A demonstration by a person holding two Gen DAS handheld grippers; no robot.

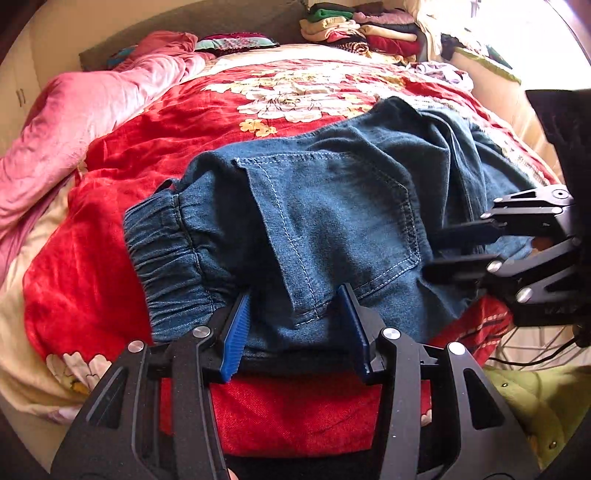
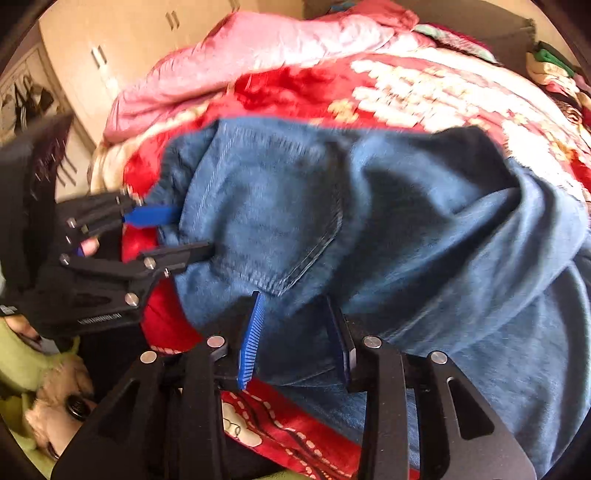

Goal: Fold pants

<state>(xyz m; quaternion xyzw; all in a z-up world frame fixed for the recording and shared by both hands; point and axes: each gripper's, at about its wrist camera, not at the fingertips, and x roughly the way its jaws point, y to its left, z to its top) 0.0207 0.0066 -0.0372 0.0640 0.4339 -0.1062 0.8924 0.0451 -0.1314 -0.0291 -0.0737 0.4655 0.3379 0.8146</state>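
Blue denim pants (image 1: 325, 221) with an elastic waistband (image 1: 166, 254) lie bunched on a red flowered blanket (image 1: 110, 258); a back pocket faces up. My left gripper (image 1: 295, 314) is open, its blue pads (image 1: 236, 336) either side of the pants' near edge. My right gripper (image 1: 443, 251) comes in from the right at the pants' right edge. In the right wrist view the right gripper (image 2: 295, 332) is open around the pants (image 2: 369, 229) near the pocket, and the left gripper (image 2: 177, 232) touches their left edge. The pants' legs are folded under and partly hidden.
A pink quilt (image 1: 74, 122) is piled at the left of the bed. Stacks of folded clothes (image 1: 362, 33) sit at the far right by the headboard. Cream cupboards (image 2: 122, 48) stand behind. A green garment (image 1: 535, 398) is at the bed's near right.
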